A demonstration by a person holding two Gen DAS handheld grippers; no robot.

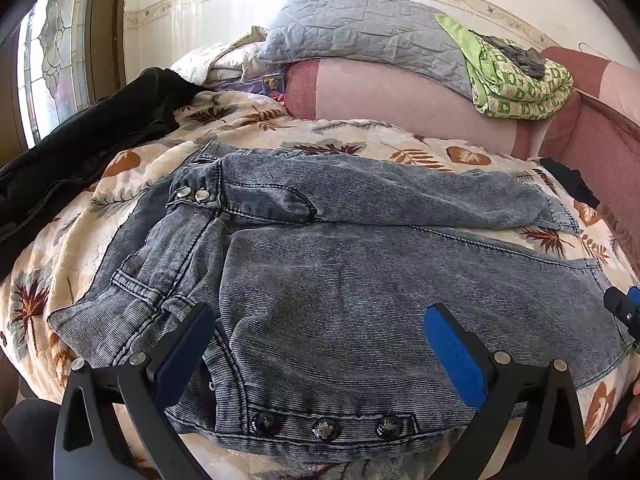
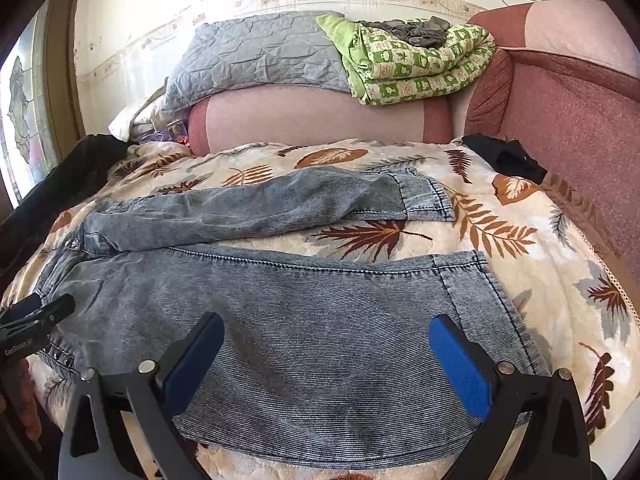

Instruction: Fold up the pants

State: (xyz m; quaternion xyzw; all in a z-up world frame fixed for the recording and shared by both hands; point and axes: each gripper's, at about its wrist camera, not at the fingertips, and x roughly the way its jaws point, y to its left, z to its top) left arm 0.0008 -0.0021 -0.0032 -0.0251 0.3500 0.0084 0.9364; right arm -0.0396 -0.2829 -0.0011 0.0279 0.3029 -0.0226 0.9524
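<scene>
**Pants laid crosswise on the blanket, both grippers open above them**

The grey-blue denim pants (image 1: 360, 280) lie flat on a leaf-print blanket (image 2: 520, 240). Their long axis runs left to right across both views: the waistband end, with metal snaps, points left; the leg hems point right. The two legs are spread apart in a narrow V, the near leg wide and smooth, the far leg wrinkled and angled away toward the back. A row of three dark buttons shows on the near edge in the left wrist view.

The left gripper (image 1: 320, 344) hangs above the waist and hip area, jaws fully apart, nothing between the pads. The right gripper (image 2: 326, 356) hangs above the near leg, jaws likewise fully apart and empty.

A black garment (image 1: 80, 152) lies at the blanket's left edge. Behind the blanket stand a pink bolster (image 2: 312, 120), a grey quilted pillow (image 2: 248, 52) and a folded green patterned quilt (image 2: 420, 68).
</scene>
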